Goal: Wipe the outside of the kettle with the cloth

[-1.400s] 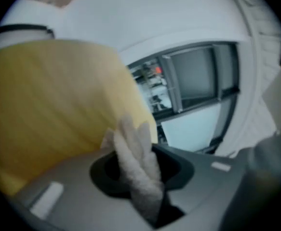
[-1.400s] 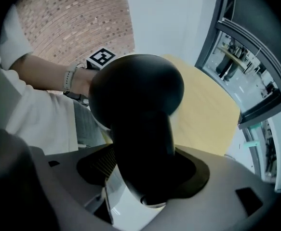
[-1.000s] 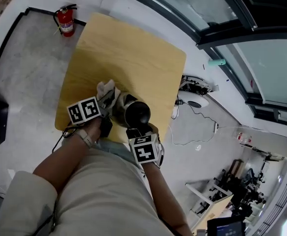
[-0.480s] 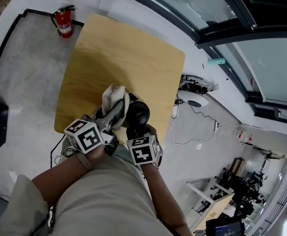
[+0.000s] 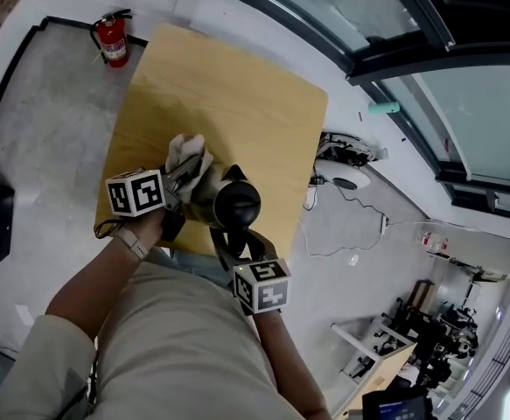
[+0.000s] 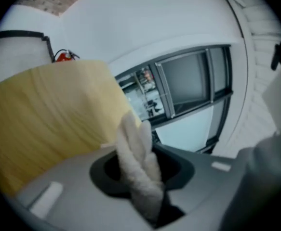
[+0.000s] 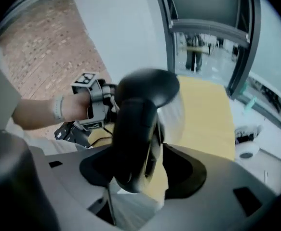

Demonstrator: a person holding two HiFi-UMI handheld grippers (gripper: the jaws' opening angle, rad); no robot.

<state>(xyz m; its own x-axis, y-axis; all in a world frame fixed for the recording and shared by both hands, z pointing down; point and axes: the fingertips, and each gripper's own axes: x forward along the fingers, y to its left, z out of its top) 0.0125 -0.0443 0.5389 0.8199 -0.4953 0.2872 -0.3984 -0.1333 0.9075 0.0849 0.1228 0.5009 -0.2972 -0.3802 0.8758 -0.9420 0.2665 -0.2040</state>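
Observation:
A steel kettle [image 5: 222, 199] with a black lid stands near the front edge of the wooden table [image 5: 228, 94]. My right gripper [image 5: 231, 239] reaches in from the front and is shut on the kettle's black handle [image 7: 138, 119], which fills the gap between the jaws of the right gripper [image 7: 135, 174]. My left gripper [image 5: 185, 175] is at the kettle's left side, shut on a white fluffy cloth [image 5: 187, 154]. In the left gripper view the cloth [image 6: 135, 148] sticks out past the left gripper [image 6: 145, 196]. The cloth lies against the kettle's left wall.
A red fire extinguisher [image 5: 113, 38] stands on the floor beyond the table's far left corner. Cables and a white round device [image 5: 346, 178] lie on the floor to the right. Dark-framed glass walls [image 5: 429, 68] run along the right. The table's far half [image 5: 237, 77] is bare wood.
The left gripper swung the cloth over the top of the kettle and has come back to its left side. The right gripper drew a little toward me with the handle.

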